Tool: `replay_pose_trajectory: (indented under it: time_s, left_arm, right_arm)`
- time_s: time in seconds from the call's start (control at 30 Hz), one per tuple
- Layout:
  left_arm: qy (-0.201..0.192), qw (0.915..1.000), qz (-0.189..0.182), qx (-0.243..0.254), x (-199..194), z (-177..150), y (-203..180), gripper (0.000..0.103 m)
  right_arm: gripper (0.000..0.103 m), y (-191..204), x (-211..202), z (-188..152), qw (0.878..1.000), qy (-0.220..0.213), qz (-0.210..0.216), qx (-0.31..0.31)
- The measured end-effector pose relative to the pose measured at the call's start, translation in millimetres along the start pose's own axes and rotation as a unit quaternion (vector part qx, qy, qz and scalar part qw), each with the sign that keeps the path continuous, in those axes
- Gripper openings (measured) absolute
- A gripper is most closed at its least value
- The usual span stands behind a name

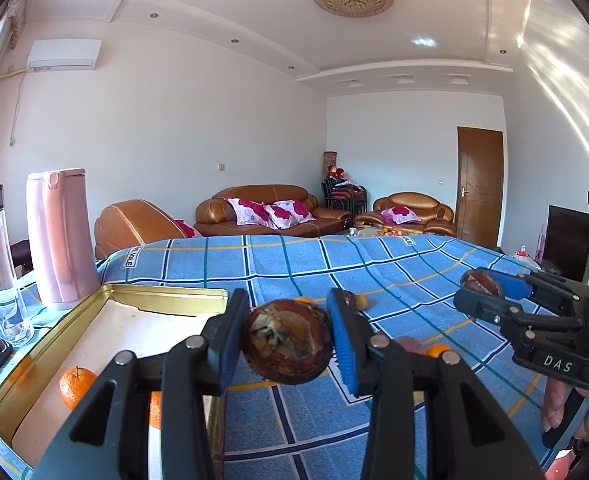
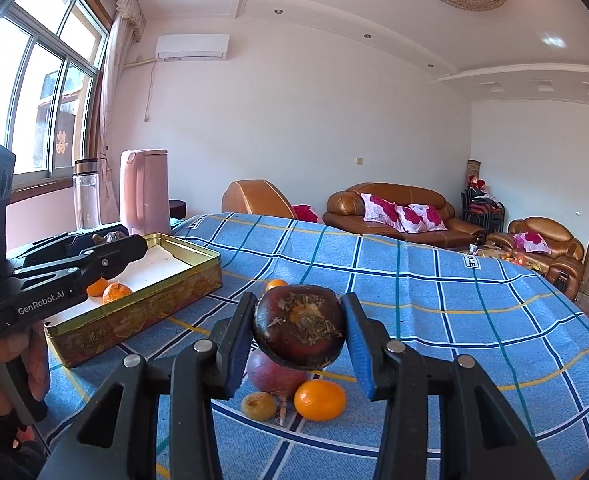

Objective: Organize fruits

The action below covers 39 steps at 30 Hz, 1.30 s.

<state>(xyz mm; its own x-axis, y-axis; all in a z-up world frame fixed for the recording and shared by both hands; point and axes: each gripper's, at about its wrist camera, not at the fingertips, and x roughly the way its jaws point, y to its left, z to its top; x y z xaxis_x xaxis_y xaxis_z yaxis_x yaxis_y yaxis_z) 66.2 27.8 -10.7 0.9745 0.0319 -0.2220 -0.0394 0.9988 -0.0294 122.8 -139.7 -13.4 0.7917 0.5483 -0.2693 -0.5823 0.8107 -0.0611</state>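
**Both jaws hold brown fruit**

Jaws of the left gripper point(image 1: 288, 338) squeeze a brown fruit point(image 1: 287, 340) beside the gold tin point(image 1: 166, 300). Right gripper point(image 2: 299, 328) squeezes another dark fruit point(image 2: 299, 326) above an orange point(image 2: 320, 399) on the blue surface point(image 2: 434, 300).

right gripper point(image 2: 300, 330) clamping dark chestnut point(image 2: 299, 326); orange point(image 2: 320, 400) below; gold tin point(image 2: 134, 300) left

Left gripper point(image 1: 288, 340): jaws closed on a dark fruit point(image 1: 287, 340), clamped between both blue pads and held off the table. Right gripper point(image 2: 299, 328): jaws closed on a second dark fruit point(image 2: 299, 326), likewise lifted. Both grippers point forward, roughly level, side by side.
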Motion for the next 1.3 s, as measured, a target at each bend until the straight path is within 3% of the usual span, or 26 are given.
replay_pose_trajectory:
  time_s: [0.57, 1.3]
  left_arm:
    - [0.017, 0.9988, 0.044, -0.009, -6, 0, 33, 0.042]
    - [0.041, 0.9925, 0.111, -0.033, -15, -5, 90, 0.042]
  right_arm:
    - [0.045, 65, 30, 20, 0.997, 0.009, 0.077, -0.021]
    - [0.045, 146, 76, 28, 0.986, 0.039, 0.148, -0.068]
